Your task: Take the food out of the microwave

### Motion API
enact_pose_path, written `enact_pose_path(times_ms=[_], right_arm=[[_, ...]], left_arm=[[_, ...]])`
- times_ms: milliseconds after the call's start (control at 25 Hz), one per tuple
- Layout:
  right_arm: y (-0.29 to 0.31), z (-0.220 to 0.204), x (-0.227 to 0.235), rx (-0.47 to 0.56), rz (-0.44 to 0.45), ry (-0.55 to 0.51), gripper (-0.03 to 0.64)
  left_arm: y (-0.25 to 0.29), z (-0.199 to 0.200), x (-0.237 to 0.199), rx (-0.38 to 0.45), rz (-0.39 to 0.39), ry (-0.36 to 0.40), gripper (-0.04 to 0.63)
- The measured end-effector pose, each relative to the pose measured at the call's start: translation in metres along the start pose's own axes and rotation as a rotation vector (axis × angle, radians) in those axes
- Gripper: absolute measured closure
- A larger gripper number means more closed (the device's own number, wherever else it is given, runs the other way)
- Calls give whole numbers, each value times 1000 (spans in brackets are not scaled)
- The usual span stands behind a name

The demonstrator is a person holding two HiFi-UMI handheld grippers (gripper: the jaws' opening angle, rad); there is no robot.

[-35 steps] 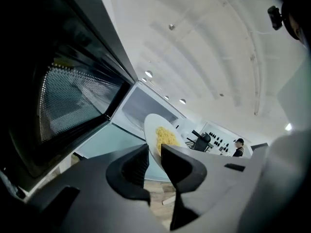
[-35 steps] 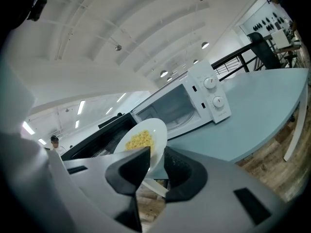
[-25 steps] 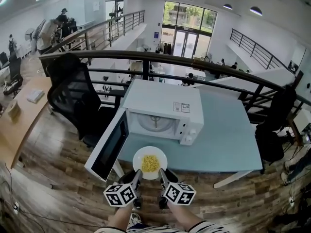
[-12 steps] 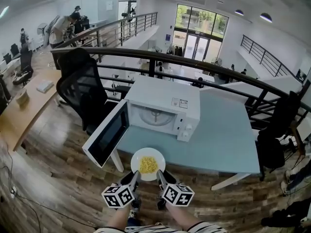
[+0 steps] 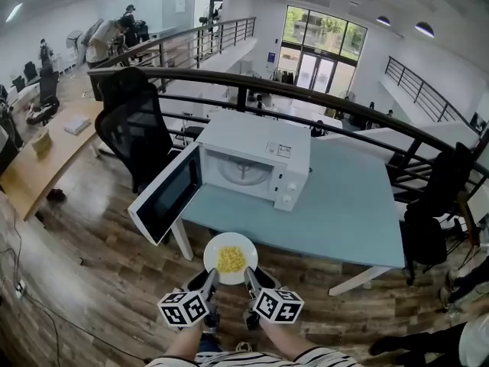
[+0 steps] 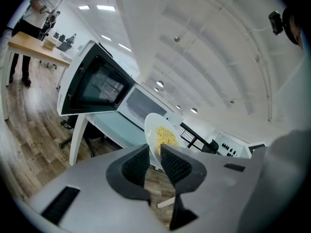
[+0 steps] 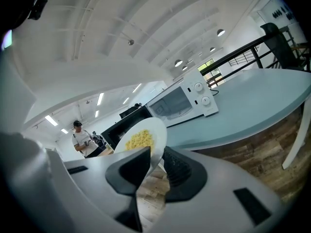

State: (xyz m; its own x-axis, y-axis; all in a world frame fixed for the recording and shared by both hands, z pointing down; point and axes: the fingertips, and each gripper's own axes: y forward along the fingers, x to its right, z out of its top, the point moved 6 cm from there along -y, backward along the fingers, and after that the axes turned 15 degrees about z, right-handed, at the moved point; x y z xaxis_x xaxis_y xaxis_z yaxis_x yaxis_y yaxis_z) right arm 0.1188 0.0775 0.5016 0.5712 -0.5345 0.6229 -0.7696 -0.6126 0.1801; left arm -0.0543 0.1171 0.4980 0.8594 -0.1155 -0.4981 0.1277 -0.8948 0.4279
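Observation:
A white plate [image 5: 216, 245] with yellow food [image 5: 231, 259] hangs in the air over the wooden floor, just in front of the table's near edge. My left gripper [image 5: 210, 277] is shut on the plate's near left rim and my right gripper [image 5: 250, 274] on its near right rim. In the left gripper view the plate [image 6: 154, 129] stands between the pads of the left gripper [image 6: 154, 160]. In the right gripper view the plate [image 7: 156, 128] sits between the pads of the right gripper [image 7: 156, 163]. The white microwave [image 5: 256, 150] stands on the table with its door [image 5: 166, 195] swung wide open and its chamber empty.
The pale blue table [image 5: 359, 216] reaches to the right of the microwave. The open door juts out past the table's left corner. A black office chair [image 5: 136, 130] stands at the left, another [image 5: 425, 232] at the right. A dark railing [image 5: 344, 105] runs behind the table.
Both grippers and the plate have drawn back from the microwave, from over the table's near edge to over the floor. The grip on the rim is unchanged.

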Motion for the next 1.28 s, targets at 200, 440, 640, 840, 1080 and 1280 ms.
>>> enact_pose_path(times_ms=[200, 440, 640, 840, 1080, 1280], right_arm=[[-17, -10, 1, -11, 6, 7, 518], [-31, -23, 2, -24, 10, 22, 518], [-40, -31, 9, -32, -3, 47, 522], [-47, -31, 9, -29, -8, 48, 524], [-47, -33, 14, -27, -15, 61, 525], [-45, -32, 14, -30, -7, 57, 526]], left_arm=[[-13, -16, 6, -2, 10, -2, 511], [-25, -32, 8, -9, 24, -6, 514], [-27, -45, 11, -24, 29, -8, 517], [-30, -48, 15, -29, 29, -9, 520], [-26, -51, 15, -35, 29, -6, 523], [-26, -50, 14, -30, 35, -11, 525]])
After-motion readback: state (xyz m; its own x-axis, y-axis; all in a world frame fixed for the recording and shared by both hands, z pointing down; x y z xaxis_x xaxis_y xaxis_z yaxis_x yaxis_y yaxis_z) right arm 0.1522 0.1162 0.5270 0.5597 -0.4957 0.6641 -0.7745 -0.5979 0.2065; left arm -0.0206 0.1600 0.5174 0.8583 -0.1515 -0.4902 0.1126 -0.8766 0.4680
